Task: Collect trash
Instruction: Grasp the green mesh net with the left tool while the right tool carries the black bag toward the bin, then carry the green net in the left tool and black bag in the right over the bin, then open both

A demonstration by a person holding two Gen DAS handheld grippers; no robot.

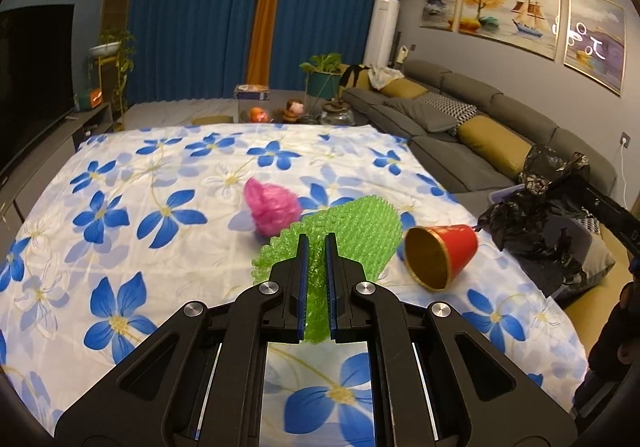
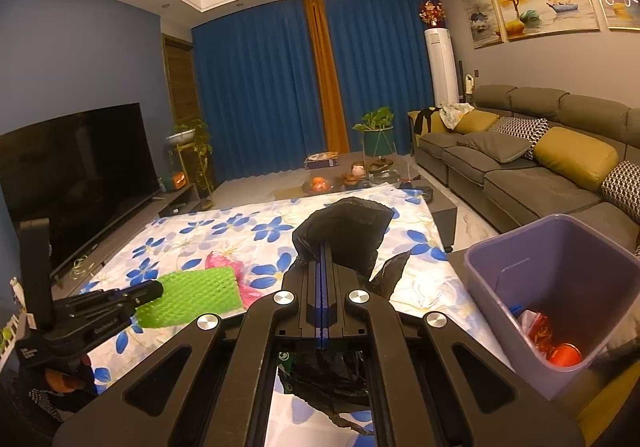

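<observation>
Trash: one green wrap (image 1: 340,231) pinched by left claw (image 1: 314,243), one black bag (image 2: 344,231) by right claw (image 2: 322,251).

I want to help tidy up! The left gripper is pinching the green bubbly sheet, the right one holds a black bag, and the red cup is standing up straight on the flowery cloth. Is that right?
Almost. The red cup isn't standing: the left wrist view shows it tipped on its side on the flowery cloth. The left gripper does pinch the green bubbly sheet, and the right gripper holds the black bag.

Your table (image 1: 120,175), under a blue-flowered cloth, carries a pink foam net (image 1: 270,207) and, at 3 o'clock of it, a tipped red cup (image 1: 444,257).
</observation>
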